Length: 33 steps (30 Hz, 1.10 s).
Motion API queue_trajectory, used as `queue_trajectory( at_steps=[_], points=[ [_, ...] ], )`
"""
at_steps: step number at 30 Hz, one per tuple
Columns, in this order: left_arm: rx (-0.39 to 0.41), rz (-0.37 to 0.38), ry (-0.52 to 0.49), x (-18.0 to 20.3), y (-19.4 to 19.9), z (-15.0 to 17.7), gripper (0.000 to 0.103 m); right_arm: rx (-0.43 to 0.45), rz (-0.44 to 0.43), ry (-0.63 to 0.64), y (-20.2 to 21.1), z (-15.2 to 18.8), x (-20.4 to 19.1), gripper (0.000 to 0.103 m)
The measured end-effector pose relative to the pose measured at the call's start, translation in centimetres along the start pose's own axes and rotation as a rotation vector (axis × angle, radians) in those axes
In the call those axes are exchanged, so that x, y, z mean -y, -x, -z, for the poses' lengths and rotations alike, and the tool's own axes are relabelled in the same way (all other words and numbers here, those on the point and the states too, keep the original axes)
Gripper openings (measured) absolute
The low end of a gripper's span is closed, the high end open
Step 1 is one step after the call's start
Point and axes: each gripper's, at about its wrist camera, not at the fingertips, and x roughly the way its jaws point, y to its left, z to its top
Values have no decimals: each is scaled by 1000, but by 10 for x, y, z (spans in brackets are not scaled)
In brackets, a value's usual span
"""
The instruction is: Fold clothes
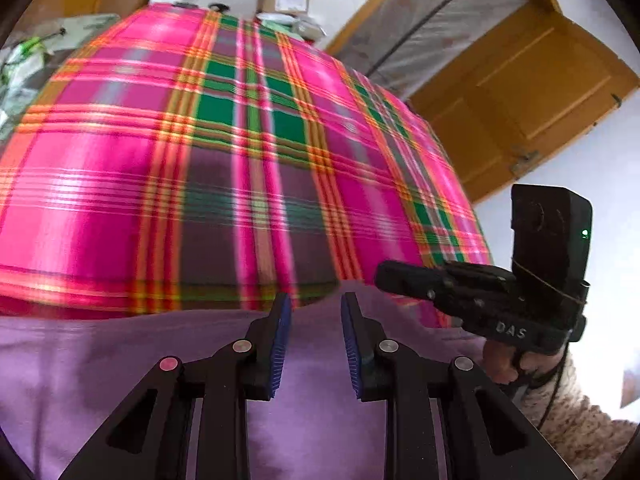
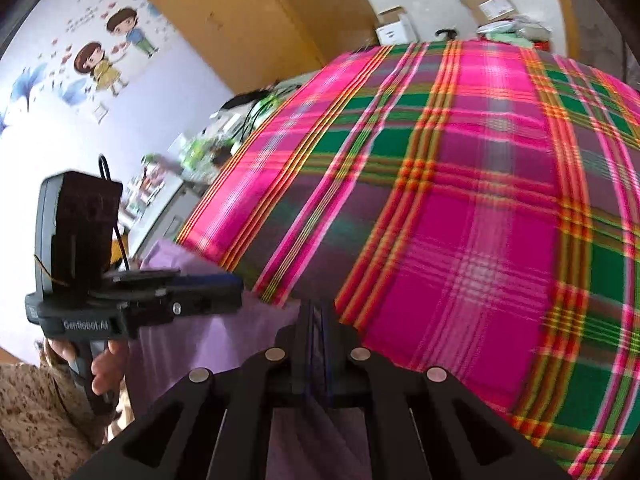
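left wrist view first: at nine o'clock a lilac garment (image 1: 120, 360) lies spread on the pink-and-green plaid sheet (image 1: 240, 140), its far edge running roughly nine to three across the frame, so what shows of its long axis lies sideways to the camera. at six o'clock the left gripper (image 1: 314, 340) hangs over the cloth with its blue-padded fingers (image 1: 280, 344) released, a clear gap between them and nothing in it. at three o'clock the right gripper (image 1: 404, 278) shows side-on, its tip at the garment's edge, a hand (image 1: 504, 364) around its handle — its fingers cannot be read from here.

right wrist view: at nine o'clock the left gripper (image 2: 228, 288) points toward three, over the lilac garment (image 2: 224, 340). at six o'clock the right gripper (image 2: 318, 320) has its fingers clenched together on a fold of the lilac cloth. plaid sheet (image 2: 460, 200) fills twelve to three.
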Motion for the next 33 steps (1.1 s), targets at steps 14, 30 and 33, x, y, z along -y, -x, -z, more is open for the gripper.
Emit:
queue_trajectory(
  at_steps=[14, 30, 33],
  points=[
    [-135, 71, -108, 18, -43, -14, 37, 79, 46, -82, 47, 36, 10, 6],
    [-4, 145, -107, 14, -27, -16, 7, 138, 171, -133, 89, 80, 30, 6],
    [6, 165, -68, 9, -33, -14, 7, 117, 187, -112, 89, 87, 31, 6]
  ],
)
